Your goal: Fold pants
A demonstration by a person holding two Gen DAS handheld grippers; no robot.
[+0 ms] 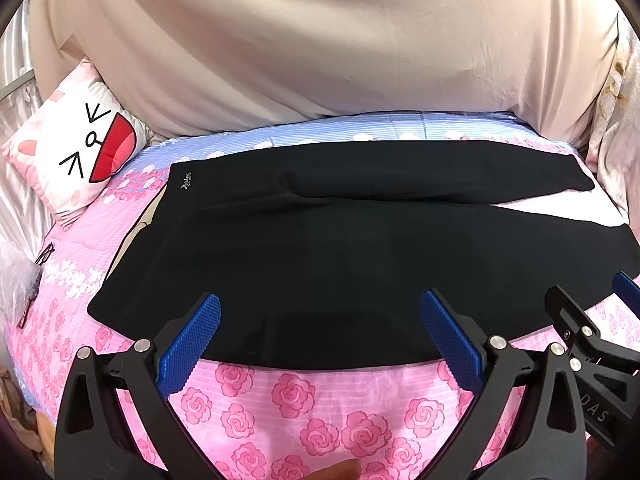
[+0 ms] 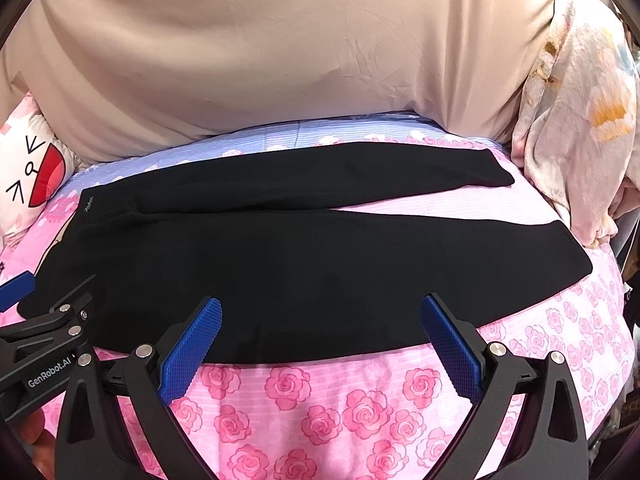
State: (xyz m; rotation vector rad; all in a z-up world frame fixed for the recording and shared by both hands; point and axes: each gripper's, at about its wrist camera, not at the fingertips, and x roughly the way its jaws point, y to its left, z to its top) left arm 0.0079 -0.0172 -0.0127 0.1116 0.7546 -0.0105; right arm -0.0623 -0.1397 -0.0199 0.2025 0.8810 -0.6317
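Observation:
Black pants lie flat on the bed, waistband at the left, both legs running right and splayed apart at the cuffs. They also show in the right wrist view. My left gripper is open, its blue pads hovering over the near edge of the pants near the waist end. My right gripper is open too, over the near edge of the nearer leg. Each gripper shows at the edge of the other's view. Neither holds cloth.
The bed has a pink rose-print sheet with a blue band at the back. A beige cover rises behind. A cat-face pillow sits at the left. A floral blanket is bunched at the right.

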